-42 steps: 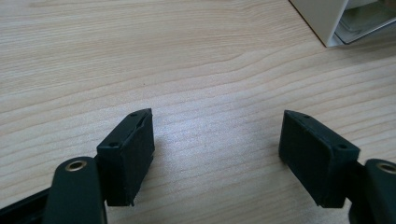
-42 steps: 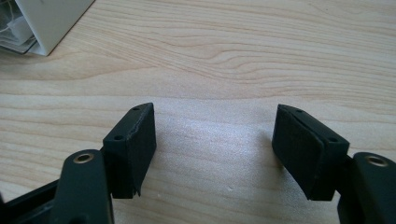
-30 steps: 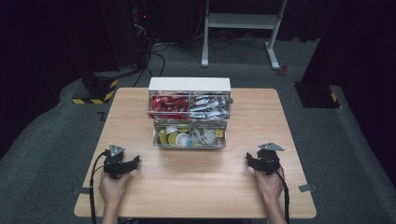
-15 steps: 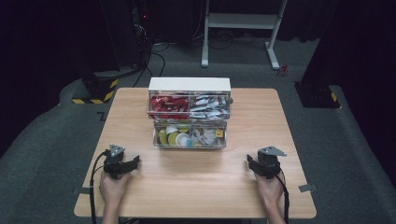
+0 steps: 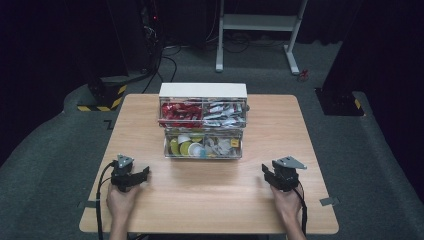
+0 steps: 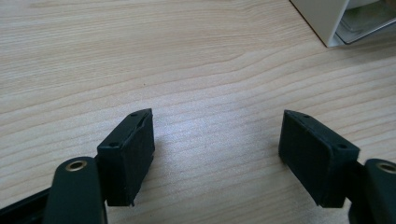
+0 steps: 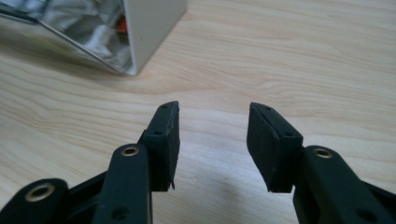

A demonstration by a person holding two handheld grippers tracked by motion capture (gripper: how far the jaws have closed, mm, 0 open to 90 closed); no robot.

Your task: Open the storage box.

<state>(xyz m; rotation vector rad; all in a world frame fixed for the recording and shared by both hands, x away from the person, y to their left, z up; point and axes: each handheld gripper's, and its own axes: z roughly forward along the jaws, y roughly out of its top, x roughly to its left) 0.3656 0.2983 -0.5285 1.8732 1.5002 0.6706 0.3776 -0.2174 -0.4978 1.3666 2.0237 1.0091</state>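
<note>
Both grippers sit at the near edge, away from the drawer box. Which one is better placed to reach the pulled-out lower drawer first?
Roughly even; slight edge to the left gripper. It looks a little nearer the lower drawer, with bare table between. The right gripper sits slightly farther out. Both have jaws open and empty.

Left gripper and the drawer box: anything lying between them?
Nothing: the high view shows bare table between the left gripper and the drawer box.

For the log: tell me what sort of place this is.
Probably a lab or recording studio, not a home: a lone wooden table on grey carpet, black curtains around it, cables and a hazard-striped stand base behind. A clear drawer organizer sits on the table.
</note>
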